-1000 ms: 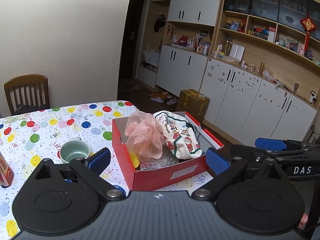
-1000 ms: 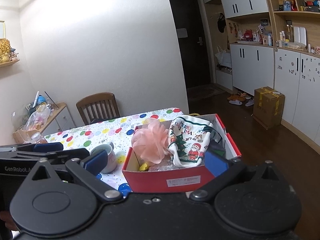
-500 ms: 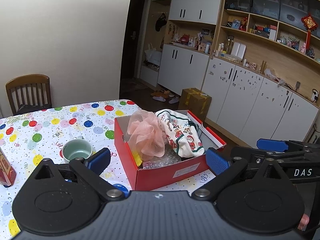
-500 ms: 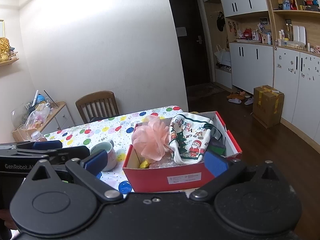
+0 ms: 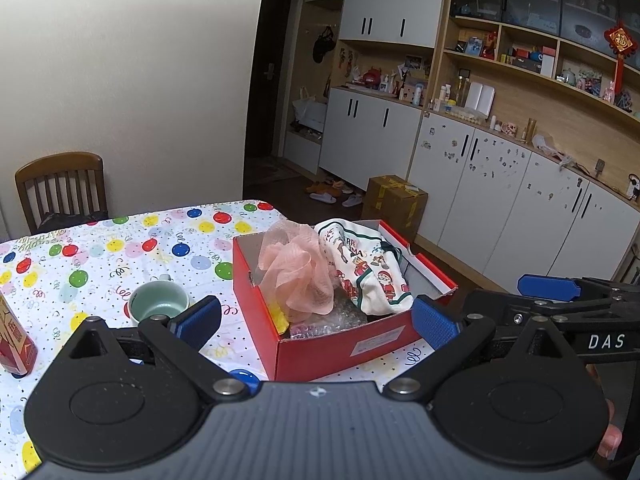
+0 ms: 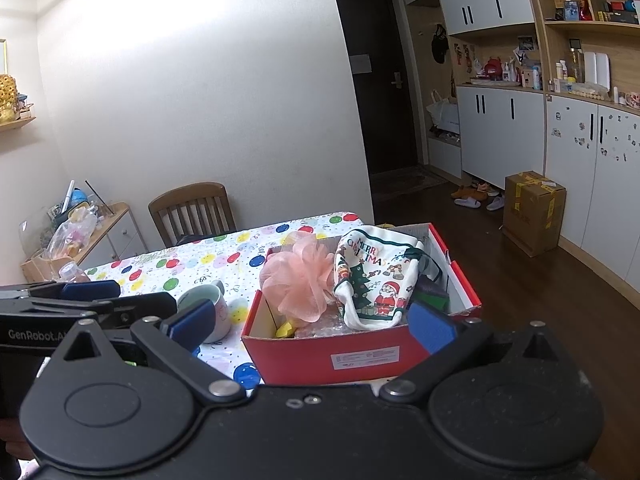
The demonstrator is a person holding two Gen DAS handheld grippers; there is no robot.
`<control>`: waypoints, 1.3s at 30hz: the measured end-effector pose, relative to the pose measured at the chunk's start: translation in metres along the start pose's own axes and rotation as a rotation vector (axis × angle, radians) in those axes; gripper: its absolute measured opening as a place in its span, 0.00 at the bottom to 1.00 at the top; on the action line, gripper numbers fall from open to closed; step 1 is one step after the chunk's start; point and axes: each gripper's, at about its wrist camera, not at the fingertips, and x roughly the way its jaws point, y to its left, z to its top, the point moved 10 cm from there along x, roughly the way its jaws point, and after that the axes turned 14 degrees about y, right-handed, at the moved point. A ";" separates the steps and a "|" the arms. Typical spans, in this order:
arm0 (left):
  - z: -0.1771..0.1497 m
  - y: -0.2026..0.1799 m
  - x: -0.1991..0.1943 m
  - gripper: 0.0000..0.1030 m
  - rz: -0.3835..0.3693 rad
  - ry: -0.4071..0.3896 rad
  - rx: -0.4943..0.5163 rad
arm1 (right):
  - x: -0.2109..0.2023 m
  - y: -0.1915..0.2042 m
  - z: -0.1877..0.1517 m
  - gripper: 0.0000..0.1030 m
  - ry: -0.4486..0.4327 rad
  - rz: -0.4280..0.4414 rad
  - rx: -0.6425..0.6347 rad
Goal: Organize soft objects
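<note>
Both tongs hang spread and empty, short of the red box (image 5: pixel 344 344) that sits at the edge of the counter (image 5: pixel 120 248). The left tongs (image 5: pixel 316 320) frame the box from its near corner; the right tongs (image 6: pixel 312 326) face its labelled front wall, with blue pads apart on either side.

All the soft things I can see already lie in the box: a pink mesh pouf (image 5: pixel 298 272) leaning against a Christmas-print cloth bag (image 5: pixel 368 272), over crinkled clear plastic (image 5: pixel 340 316) and something yellow (too buried to name).

What could go wrong, as I judge it: the pouf and bag are heaped above the rim and touch each other, so a pinch on one may drag the other up and over the wall. The box stands close to the counter's far edge, and a push from the tongs could slide it off. A green-lined mug (image 5: pixel 158 306) stands just beside the box on the left, where a sideways sweep could knock it.

The left view alone shows the red carton (image 5: pixel 16 338) at the counter's near-left. The right view alone shows the bag's "Merry Christmas" lettering, a dark green item (image 6: pixel 434 300) behind the bag, and a bottle cap (image 6: pixel 72 271) near the left tongs.
</note>
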 end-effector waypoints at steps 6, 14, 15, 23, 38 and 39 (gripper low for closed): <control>0.000 -0.002 -0.001 0.99 0.005 -0.005 0.005 | 0.001 -0.003 0.000 1.00 0.000 -0.011 0.006; 0.001 -0.001 -0.001 0.99 0.007 -0.006 -0.001 | 0.004 -0.003 0.001 1.00 0.003 -0.007 0.007; 0.001 -0.001 -0.001 0.99 0.008 -0.006 -0.001 | 0.004 -0.003 0.001 1.00 0.003 -0.006 0.007; 0.001 -0.001 -0.001 0.99 0.008 -0.008 0.000 | 0.006 -0.003 0.000 1.00 0.006 -0.005 0.010; 0.002 -0.003 0.000 0.99 0.020 -0.011 0.000 | 0.010 -0.003 -0.001 1.00 0.011 -0.003 0.015; 0.003 -0.003 0.000 0.99 0.020 -0.011 0.000 | 0.010 -0.003 -0.001 1.00 0.012 -0.003 0.015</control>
